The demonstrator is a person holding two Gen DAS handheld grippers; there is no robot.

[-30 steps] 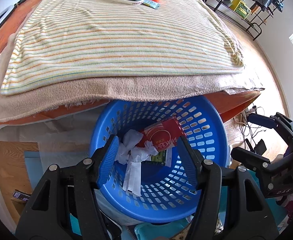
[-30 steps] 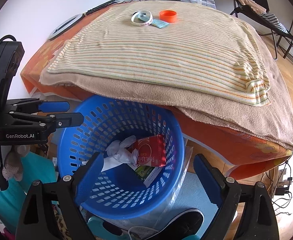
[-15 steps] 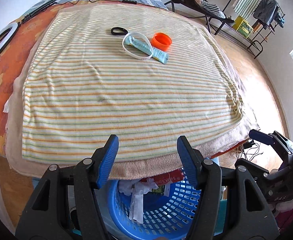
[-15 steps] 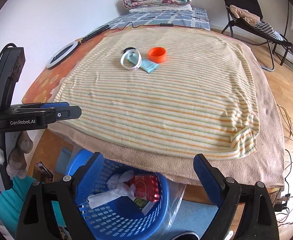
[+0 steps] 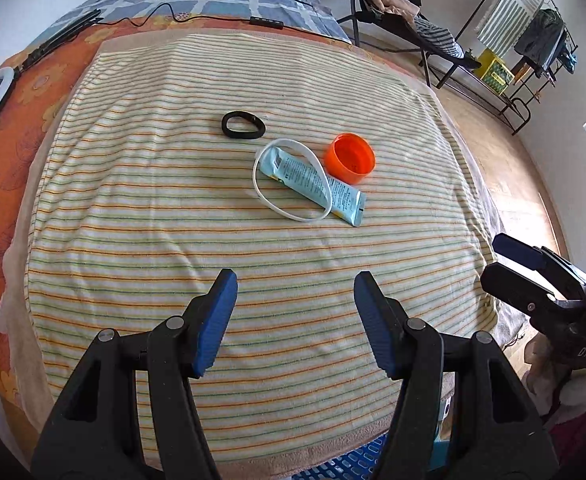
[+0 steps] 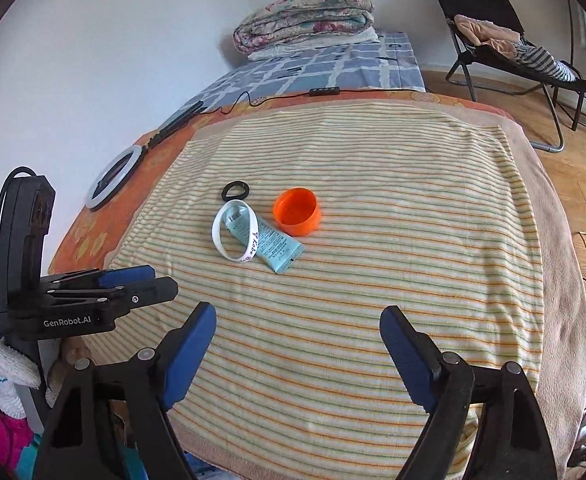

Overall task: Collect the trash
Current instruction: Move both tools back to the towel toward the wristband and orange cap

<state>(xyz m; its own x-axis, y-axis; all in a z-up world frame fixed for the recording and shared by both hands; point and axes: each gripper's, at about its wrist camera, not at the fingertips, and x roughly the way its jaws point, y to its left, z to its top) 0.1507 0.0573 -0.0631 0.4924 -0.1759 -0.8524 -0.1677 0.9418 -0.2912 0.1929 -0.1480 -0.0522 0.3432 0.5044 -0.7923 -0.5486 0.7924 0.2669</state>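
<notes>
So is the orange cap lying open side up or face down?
Open side up: both wrist views look into the hollow of the orange cap, its rim uppermost on the striped towel.

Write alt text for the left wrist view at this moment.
An open left gripper hovers over a striped blanket where an orange cap, a pale blue tube lying through a white wristband, and a black band sit. The right gripper shows at the right edge.

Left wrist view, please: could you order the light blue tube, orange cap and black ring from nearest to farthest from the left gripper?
From the left gripper:
1. Light blue tube, straight ahead, lying through the white wristband.
2. Orange cap, ahead and to the right.
3. Black ring, farthest, slightly to the left.
</notes>
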